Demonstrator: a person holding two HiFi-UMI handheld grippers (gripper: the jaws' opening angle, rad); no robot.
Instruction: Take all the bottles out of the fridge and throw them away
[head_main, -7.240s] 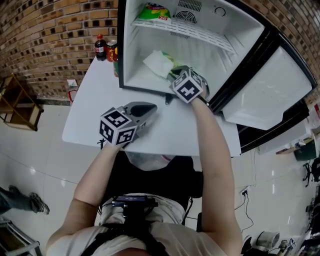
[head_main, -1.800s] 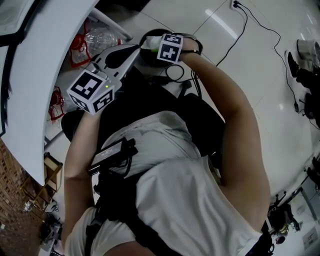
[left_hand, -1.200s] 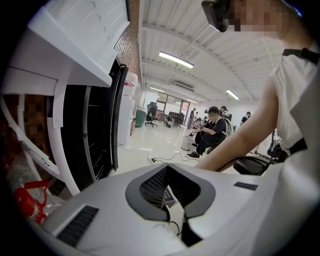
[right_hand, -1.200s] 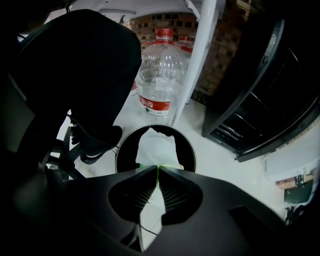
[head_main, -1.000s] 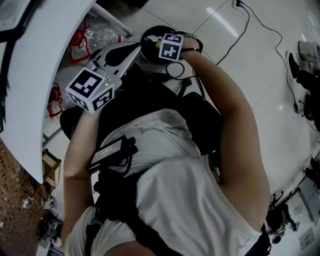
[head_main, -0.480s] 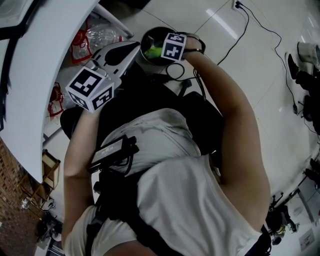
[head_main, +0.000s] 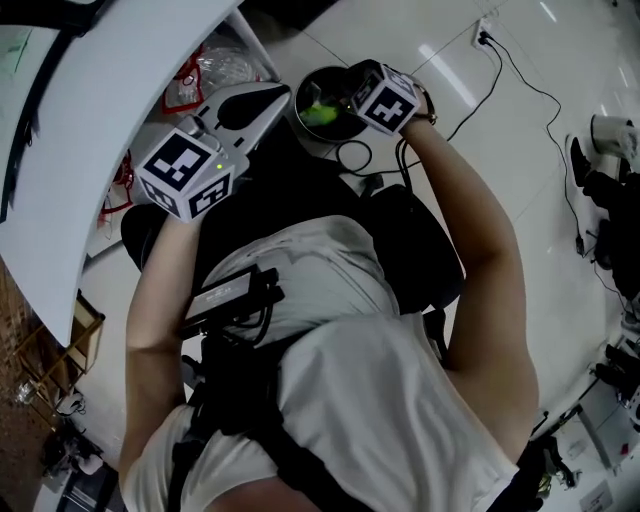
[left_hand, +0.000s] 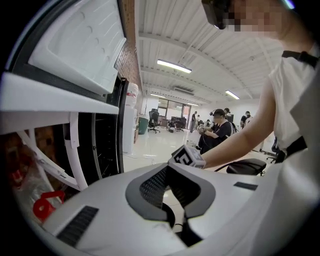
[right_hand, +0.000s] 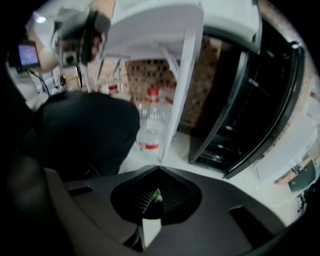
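Head view: your right gripper (head_main: 352, 92) hangs over the round bin (head_main: 312, 78) on the floor, marker cube on top. A green item (head_main: 320, 112) lies inside the bin, clear of the gripper. It's too small to confirm as a bottle.

Right gripper view: the fingers (right_hand: 175, 191) have just been closing and are now pressed together, nothing pinched. A green speck shows in the gap behind the tips; can't tell what it is.

Your left gripper (head_main: 278, 96) is just beside the bin, on the white tabletop (head_main: 90, 130) side, its tip near the rim. Can't tell if it touches. Left gripper view: its fingers are pressed together and empty.

Clear bottles (right_hand: 149, 125) with red labels stand on the floor under the tabletop, next to a white leg (right_hand: 180, 85). In that view the black fridge (right_hand: 240, 100) is to their right with its door open. No bottle is visible inside it from here.

A black chair (head_main: 425, 245) is under your right arm. A cable (head_main: 520, 85) runs across the floor to a wall socket.
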